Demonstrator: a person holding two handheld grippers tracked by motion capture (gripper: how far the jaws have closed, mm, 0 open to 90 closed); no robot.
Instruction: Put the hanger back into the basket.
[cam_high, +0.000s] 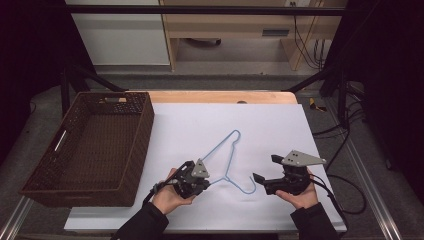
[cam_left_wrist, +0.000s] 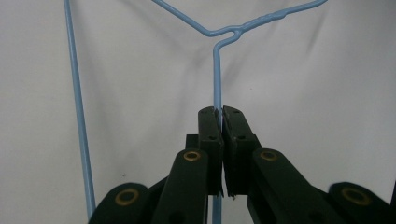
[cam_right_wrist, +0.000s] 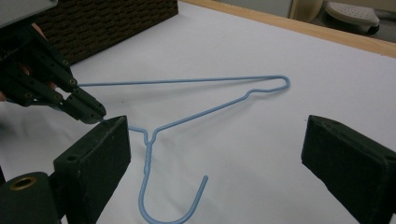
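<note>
No lettering, label or number can be read — on anything here.

Table: a white sheet (cam_high: 280, 125) is covering the top, a wooden edge (cam_high: 220, 96) showing at the far side.
Floor: grey, lying dim — black cables (cam_high: 345, 135) trailing at the right.
Beyond: a pale wooden desk (cam_high: 240, 25) and a white cabinet (cam_high: 120, 35) are standing behind a dark bar (cam_high: 200, 9).
</note>
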